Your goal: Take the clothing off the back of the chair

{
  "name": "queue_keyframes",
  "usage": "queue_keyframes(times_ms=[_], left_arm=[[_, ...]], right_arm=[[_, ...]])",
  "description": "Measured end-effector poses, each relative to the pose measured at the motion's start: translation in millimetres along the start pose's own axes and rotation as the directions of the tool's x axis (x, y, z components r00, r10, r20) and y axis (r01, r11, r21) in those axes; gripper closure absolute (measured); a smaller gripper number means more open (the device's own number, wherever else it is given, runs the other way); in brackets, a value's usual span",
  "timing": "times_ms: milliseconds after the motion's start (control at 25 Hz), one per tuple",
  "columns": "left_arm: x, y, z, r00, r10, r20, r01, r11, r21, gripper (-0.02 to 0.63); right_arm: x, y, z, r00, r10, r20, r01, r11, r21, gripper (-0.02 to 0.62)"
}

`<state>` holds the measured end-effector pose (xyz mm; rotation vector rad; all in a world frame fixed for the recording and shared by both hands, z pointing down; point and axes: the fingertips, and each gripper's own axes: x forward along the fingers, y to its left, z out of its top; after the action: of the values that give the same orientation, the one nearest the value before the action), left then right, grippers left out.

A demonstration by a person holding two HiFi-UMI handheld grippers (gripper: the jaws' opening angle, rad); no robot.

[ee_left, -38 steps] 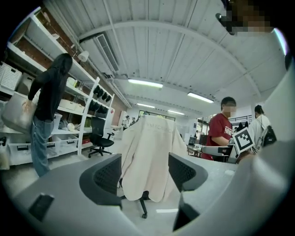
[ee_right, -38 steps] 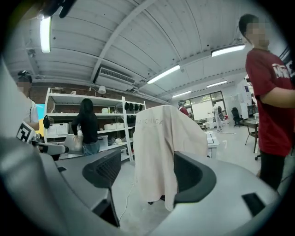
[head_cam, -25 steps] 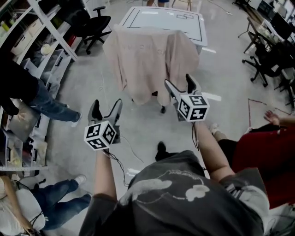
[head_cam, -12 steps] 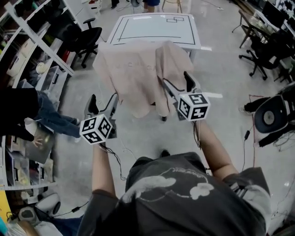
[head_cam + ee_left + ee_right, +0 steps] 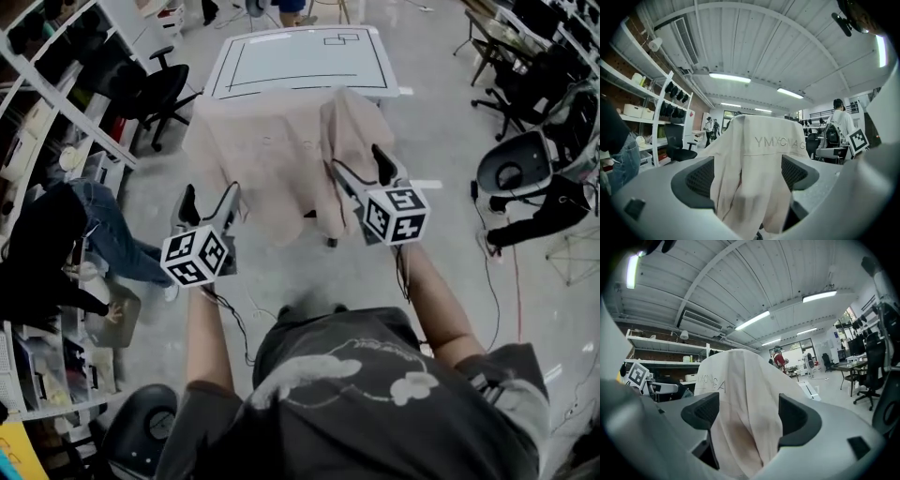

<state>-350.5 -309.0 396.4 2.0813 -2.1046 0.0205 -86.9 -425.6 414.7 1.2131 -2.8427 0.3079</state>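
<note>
A beige garment [image 5: 272, 155] hangs over the back of a chair in the middle of the head view, with grey lettering across it [image 5: 780, 142]. The chair beneath is almost wholly hidden; only a caster [image 5: 331, 242] shows. My left gripper [image 5: 208, 201] is open, short of the garment's lower left edge and not touching it. My right gripper [image 5: 359, 167] is open too, in front of the garment's right fold. In the left gripper view the cloth [image 5: 754, 187] shows between the spread jaws of the left gripper [image 5: 747, 174]. The right gripper view shows the cloth [image 5: 740, 404] beyond the right gripper [image 5: 747, 417].
A white table [image 5: 300, 58] with black lines stands just behind the chair. Shelving [image 5: 52, 112] and a black office chair [image 5: 159, 89] line the left side. A person [image 5: 66, 239] bends down at the left. More chairs [image 5: 511, 169] stand at the right. A cable [image 5: 234, 323] trails on the floor.
Both grippers have come nearer the garment, the right one now in front of its right fold. The person in red at the right is out of view; the person at left has bent down.
</note>
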Motion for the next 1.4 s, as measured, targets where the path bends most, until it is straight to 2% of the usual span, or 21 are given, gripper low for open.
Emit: queue_keyframes(times_ms=[80, 200, 280, 400, 480, 840, 1120, 1320, 1400], left_arm=[[6, 5, 1, 1.000, -0.031, -0.003, 0.031, 1.000, 0.001, 0.163], [15, 13, 1, 0.997, -0.072, -0.012, 0.072, 0.997, -0.008, 0.163], [21, 20, 1, 0.995, -0.097, -0.020, 0.097, 0.995, -0.008, 0.163], [29, 31, 2, 0.991, -0.132, -0.026, 0.132, 0.991, -0.006, 0.163], [35, 38, 3, 0.988, -0.153, -0.025, 0.153, 0.988, -0.011, 0.163], [60, 50, 5, 0.965, -0.259, -0.034, 0.259, 0.966, -0.020, 0.162], [70, 58, 8, 0.960, -0.279, -0.033, 0.279, 0.960, -0.015, 0.162], [69, 59, 12, 0.957, -0.291, -0.023, 0.290, 0.957, -0.026, 0.162], [66, 55, 13, 0.951, -0.307, -0.017, 0.307, 0.951, -0.031, 0.161]], right_arm=[[3, 0, 0, 0.999, -0.033, -0.004, 0.033, 0.999, 0.000, 0.231], [7, 2, 4, 0.997, -0.073, 0.003, 0.073, 0.997, 0.006, 0.313], [10, 10, 12, 0.997, -0.070, 0.030, 0.069, 0.997, 0.028, 0.306], [18, 26, 23, 0.996, -0.048, 0.070, 0.046, 0.998, 0.036, 0.243], [24, 36, 26, 0.996, -0.039, 0.077, 0.037, 0.999, 0.028, 0.225], [57, 37, 21, 0.992, -0.120, 0.041, 0.121, 0.993, -0.009, 0.229], [71, 39, 27, 0.990, -0.139, 0.026, 0.140, 0.990, -0.021, 0.384], [71, 47, 35, 0.987, -0.159, 0.030, 0.161, 0.984, -0.080, 0.552], [68, 48, 38, 0.986, -0.165, 0.032, 0.168, 0.980, -0.103, 0.586]])
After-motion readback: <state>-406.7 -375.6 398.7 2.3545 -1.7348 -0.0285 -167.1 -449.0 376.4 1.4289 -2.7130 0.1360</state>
